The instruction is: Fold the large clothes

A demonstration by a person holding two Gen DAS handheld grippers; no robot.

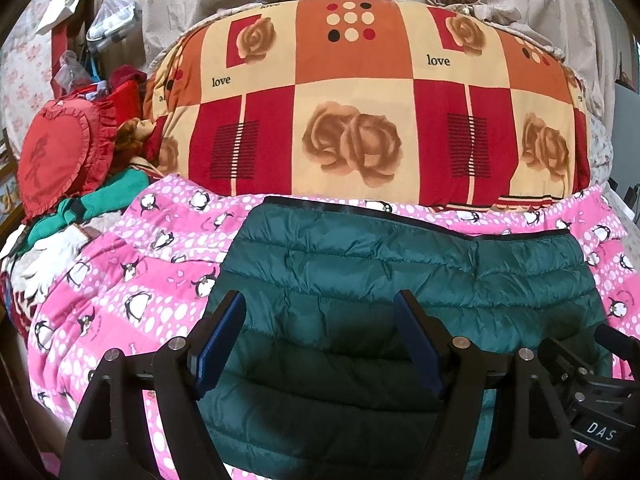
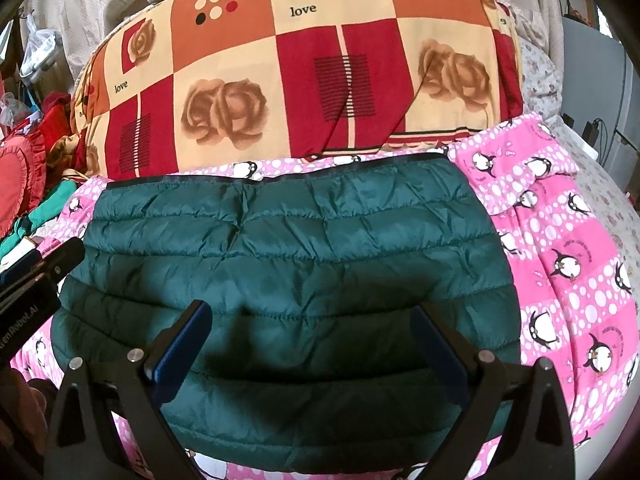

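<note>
A dark green quilted puffer jacket (image 1: 400, 280) (image 2: 288, 240) lies folded into a compact block on a pink penguin-print blanket (image 1: 132, 280) (image 2: 568, 264). Its black-trimmed edge faces the far side. My left gripper (image 1: 320, 308) hovers open over the jacket's near left part, blue pads spread wide, nothing between them. Over the near middle of the jacket my right gripper (image 2: 312, 320) is open too, and it holds nothing. The right gripper's body shows at the lower right of the left wrist view, and the left gripper's body at the left edge of the right wrist view.
A big folded quilt (image 1: 360, 112) (image 2: 296, 72) with red, orange and cream rose squares rises right behind the jacket. At the left lie a red heart-shaped cushion (image 1: 60, 156), green clothes (image 1: 100, 204) and white gloves (image 1: 52, 264). Beige curtains hang at the back.
</note>
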